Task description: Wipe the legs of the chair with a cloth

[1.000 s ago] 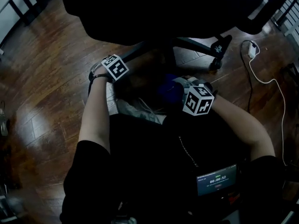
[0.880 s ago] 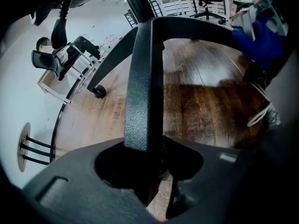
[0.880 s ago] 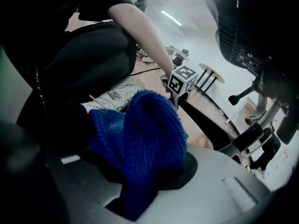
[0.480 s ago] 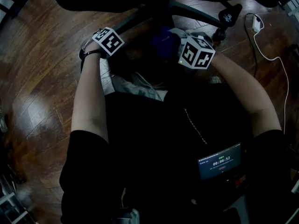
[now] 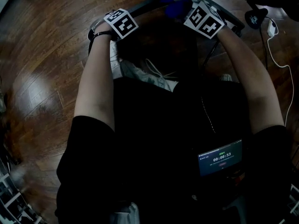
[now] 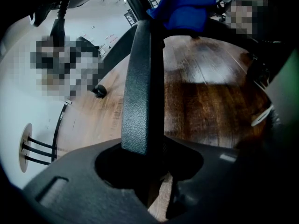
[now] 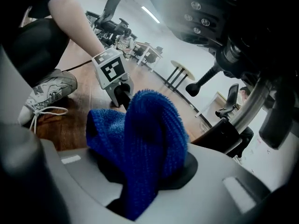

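Both arms (image 5: 96, 87) stretched forward, left claw (image 6: 147, 164) clamped on chair leg (image 6: 140, 78), right claw (image 7: 140, 183) pinching blue cloth (image 7: 149, 125)

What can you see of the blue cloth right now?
The blue cloth is a thick, nubby, knit-looking fabric in deep blue, bunched into a folded hump. The right gripper is shut on it: its lower end is pinched between the jaws and the fold stands up ahead of them. In the left gripper view it sits at the far end of the black, textured chair leg and seems to press on it, though the contact itself is not clearly visible.
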Demonstrator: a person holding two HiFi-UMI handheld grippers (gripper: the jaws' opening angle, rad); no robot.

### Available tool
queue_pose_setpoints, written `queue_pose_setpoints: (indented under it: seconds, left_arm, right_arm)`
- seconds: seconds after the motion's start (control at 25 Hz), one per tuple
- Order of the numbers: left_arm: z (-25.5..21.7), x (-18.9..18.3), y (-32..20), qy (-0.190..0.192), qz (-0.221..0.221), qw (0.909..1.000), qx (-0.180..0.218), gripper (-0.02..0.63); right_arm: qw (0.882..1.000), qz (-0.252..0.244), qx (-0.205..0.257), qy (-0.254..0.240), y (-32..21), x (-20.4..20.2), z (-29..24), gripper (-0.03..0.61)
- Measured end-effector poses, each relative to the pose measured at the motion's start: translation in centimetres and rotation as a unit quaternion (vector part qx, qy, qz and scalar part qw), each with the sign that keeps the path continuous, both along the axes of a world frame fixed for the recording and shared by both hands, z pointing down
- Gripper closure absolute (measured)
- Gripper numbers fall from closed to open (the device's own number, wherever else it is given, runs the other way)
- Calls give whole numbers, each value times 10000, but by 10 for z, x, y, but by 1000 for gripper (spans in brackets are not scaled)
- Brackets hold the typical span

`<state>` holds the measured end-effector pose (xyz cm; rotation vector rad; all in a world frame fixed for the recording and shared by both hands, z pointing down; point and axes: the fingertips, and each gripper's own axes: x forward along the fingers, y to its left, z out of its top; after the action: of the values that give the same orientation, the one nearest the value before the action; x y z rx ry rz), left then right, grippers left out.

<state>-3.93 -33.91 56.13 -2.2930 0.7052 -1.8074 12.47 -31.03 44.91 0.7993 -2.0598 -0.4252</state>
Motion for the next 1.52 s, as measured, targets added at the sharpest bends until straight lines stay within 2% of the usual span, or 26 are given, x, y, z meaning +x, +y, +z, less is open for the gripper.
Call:
queue_pose_setpoints:
  seconds: [0.12,0.28,0.48,0.64,0.76,1.16,1.28,1.4,1.52]
  left_arm:
    - [0,-3,0,-13,-29,10000,-20,454]
    - [-7,-19,2,-285,-248,9993,10,454]
    - [-2,-5,3,-29,-39,10000,-78,454]
    - [-3,-12,4,-185,-173,9997,-51,453]
    - [0,-3,4,-46,-35,9999,-103,448]
    - [-7,-12,0,-141,-171,9997,-59,448]
    - [-6,-12,1,-143,-177,9997,-52,448]
    - [-1,-4,3,-10,-48,10000,-69,448]
    - [-1,-3,1,2,-53,10000,-40,448]
  right_arm:
    - [10000,-81,18,45,23,-4,6,489]
    - [9971,-652,-256,298,88,-13,22,489]
    - [9912,-1088,-611,432,155,-18,40,488]
    - [9888,-1194,-772,455,180,-19,48,486]
    - [9895,-1169,-713,459,183,-18,48,485]
    - [9914,-1173,-520,266,174,-21,42,482]
    - [9905,-1217,-584,248,172,-20,42,482]
    - [9925,-1078,-566,107,148,-16,39,482]
    - [9960,-806,-376,-64,103,-11,28,482]
